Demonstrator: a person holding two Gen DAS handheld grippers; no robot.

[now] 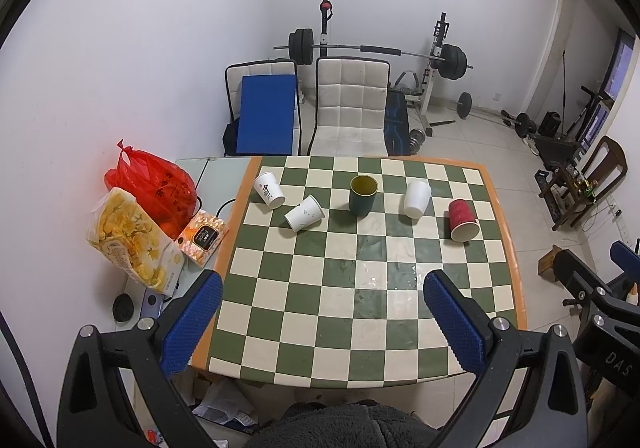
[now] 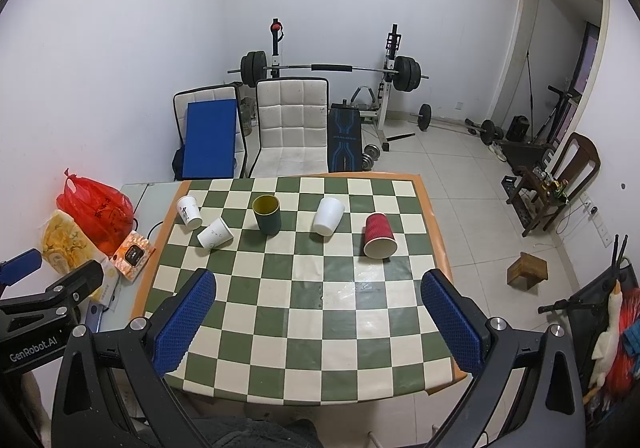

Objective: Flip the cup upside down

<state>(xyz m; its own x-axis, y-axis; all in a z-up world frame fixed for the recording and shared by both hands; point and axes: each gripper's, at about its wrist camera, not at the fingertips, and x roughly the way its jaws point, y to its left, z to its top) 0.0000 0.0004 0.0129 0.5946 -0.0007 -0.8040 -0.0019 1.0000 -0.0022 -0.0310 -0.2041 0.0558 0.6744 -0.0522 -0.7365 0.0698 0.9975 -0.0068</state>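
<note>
The upright dark green cylindrical cup (image 1: pixel 363 195) is observed well ahead of both wide-spread, empty claws, nearer the left gripper (image 1: pixel 324 292), slightly further from the right gripper (image 2: pixel 320 290)

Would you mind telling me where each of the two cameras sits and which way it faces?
Left wrist view: sits on the left tool, above the near table edge, facing across the checkered table toward the weight bench; its open blue fingers and the right tool's body at far right show.
Right wrist view: sits on the right tool, facing the same way; its open fingers and the left tool's body at lower left show.
Shared: the dark green cup, the red cup, three white cups.
</note>
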